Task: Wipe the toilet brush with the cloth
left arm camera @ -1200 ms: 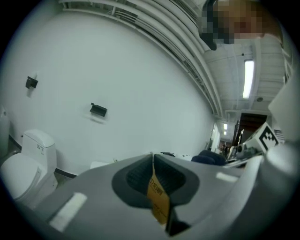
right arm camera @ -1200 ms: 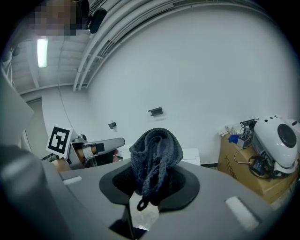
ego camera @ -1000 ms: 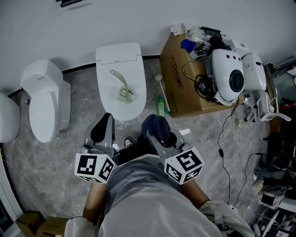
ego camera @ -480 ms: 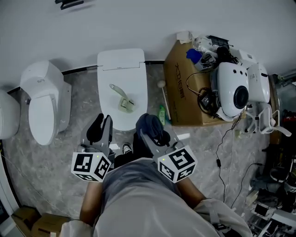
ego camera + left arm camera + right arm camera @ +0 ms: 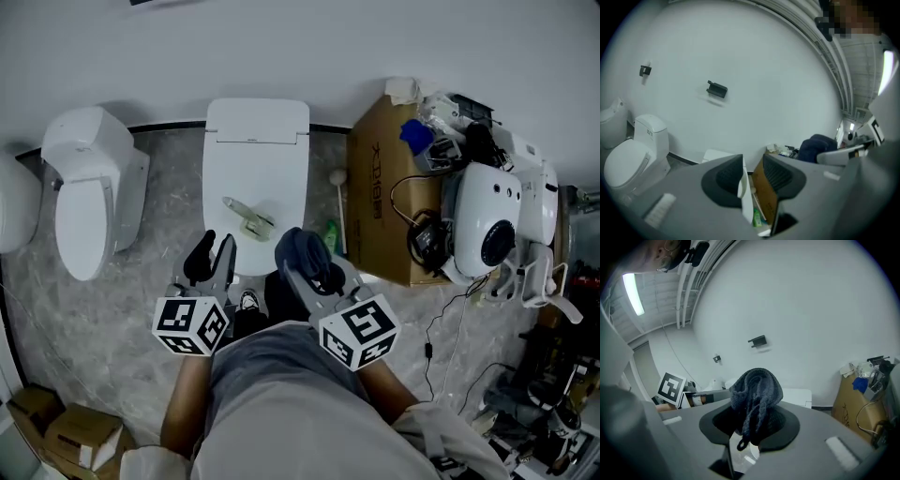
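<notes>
The toilet brush (image 5: 246, 217), pale with a greenish head, lies on the closed lid of the white toilet (image 5: 272, 150). My left gripper (image 5: 213, 253) hovers just short of the lid's near edge, open with nothing between its fingers; in the left gripper view the left gripper (image 5: 752, 180) shows a clear gap. My right gripper (image 5: 302, 267) is beside it, shut on a bunched dark blue cloth (image 5: 305, 251). In the right gripper view the cloth (image 5: 757, 389) bulges up out of the right gripper (image 5: 750, 425). The brush is not seen in either gripper view.
A second white toilet (image 5: 89, 202) stands at the left. Right of the lid are a green bottle (image 5: 330, 234), a white-headed stick (image 5: 339, 202) and a cardboard box (image 5: 382, 202) with cables and a white device (image 5: 497, 220). Small boxes (image 5: 66, 431) sit at bottom left.
The toilet and brush have come nearer to both grippers in the head view. The right gripper shifted slightly left, still holding the cloth. The left gripper stays open.
</notes>
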`<state>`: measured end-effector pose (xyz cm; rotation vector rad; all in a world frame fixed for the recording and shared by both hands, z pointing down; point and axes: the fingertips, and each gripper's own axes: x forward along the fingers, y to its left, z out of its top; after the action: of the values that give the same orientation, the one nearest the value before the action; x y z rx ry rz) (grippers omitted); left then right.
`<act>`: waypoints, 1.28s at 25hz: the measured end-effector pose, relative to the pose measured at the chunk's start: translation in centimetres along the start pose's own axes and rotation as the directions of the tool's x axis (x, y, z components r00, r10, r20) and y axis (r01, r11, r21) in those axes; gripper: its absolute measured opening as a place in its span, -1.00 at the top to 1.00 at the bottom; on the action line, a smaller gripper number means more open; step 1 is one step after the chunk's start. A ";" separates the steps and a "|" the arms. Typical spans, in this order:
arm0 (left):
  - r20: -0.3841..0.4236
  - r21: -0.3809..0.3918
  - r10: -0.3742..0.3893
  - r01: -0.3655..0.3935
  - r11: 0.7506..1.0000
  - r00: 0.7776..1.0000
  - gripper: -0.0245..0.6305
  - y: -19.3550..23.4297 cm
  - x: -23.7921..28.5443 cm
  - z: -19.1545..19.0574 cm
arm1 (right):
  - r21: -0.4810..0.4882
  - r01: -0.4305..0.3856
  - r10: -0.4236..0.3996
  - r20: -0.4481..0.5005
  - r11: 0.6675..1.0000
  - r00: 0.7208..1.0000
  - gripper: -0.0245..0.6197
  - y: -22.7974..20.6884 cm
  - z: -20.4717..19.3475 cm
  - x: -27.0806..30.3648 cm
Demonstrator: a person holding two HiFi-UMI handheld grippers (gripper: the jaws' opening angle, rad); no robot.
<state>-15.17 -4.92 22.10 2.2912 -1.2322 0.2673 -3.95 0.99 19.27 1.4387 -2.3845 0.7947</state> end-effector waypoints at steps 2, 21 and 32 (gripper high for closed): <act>-0.019 -0.016 0.022 -0.023 1.000 1.000 0.93 0.6 1.3 -0.2 | -0.005 -0.022 0.022 -0.016 1.000 1.000 0.60 -0.9 0.7 1.1; -0.113 -0.058 0.227 -0.234 0.970 0.967 0.93 6.1 12.1 -3.9 | 0.000 -0.134 0.133 -0.123 0.991 0.983 0.60 -12.2 1.1 9.3; -0.045 -0.074 0.204 -0.207 0.976 0.978 0.93 6.0 12.7 -3.8 | 0.047 -0.096 0.102 -0.144 0.994 0.984 0.60 -14.5 -0.3 12.8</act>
<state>-12.59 -14.70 32.55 2.0852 -1.4362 0.3278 2.46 -13.58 30.24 1.2372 -2.3561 0.9436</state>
